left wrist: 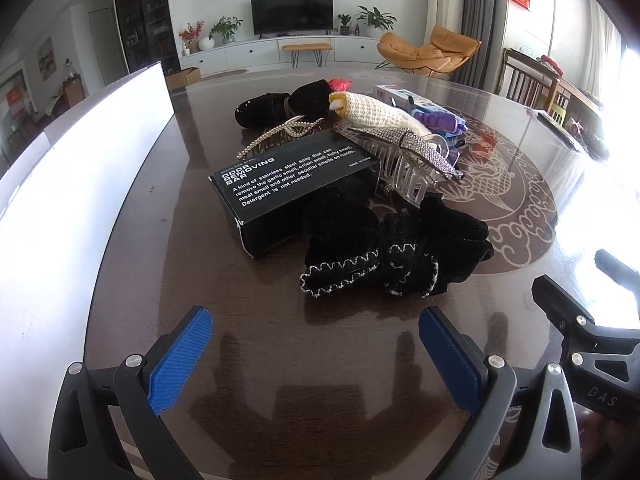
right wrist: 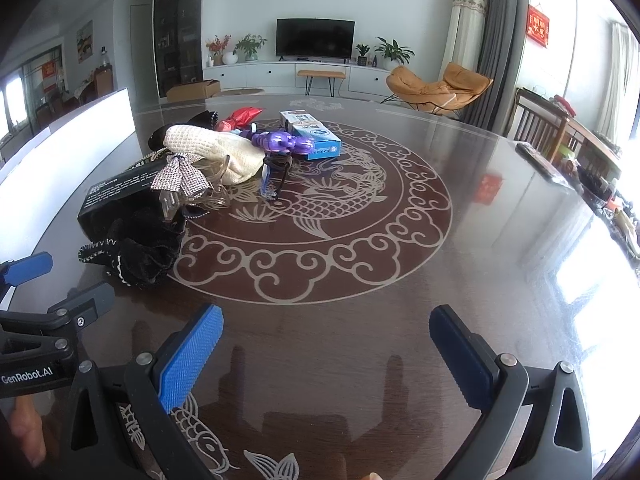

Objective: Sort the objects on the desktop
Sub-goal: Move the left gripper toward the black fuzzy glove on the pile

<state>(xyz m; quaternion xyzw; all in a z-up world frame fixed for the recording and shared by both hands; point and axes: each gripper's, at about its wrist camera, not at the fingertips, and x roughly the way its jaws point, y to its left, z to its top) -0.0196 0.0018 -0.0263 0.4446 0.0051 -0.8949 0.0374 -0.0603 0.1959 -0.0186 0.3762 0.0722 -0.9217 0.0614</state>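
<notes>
My left gripper [left wrist: 316, 356] and right gripper [right wrist: 326, 360] both gape wide, empty. The black velvet bow with silver zigzag stitching [left wrist: 392, 256] lies just ahead of my left jaws; I'd straddle its knotted middle, low.

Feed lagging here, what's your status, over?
Left gripper open, empty. Right gripper open, empty. Pile unsorted; black bow nearest left gripper, beside black box. Approach unobstructed.
</notes>
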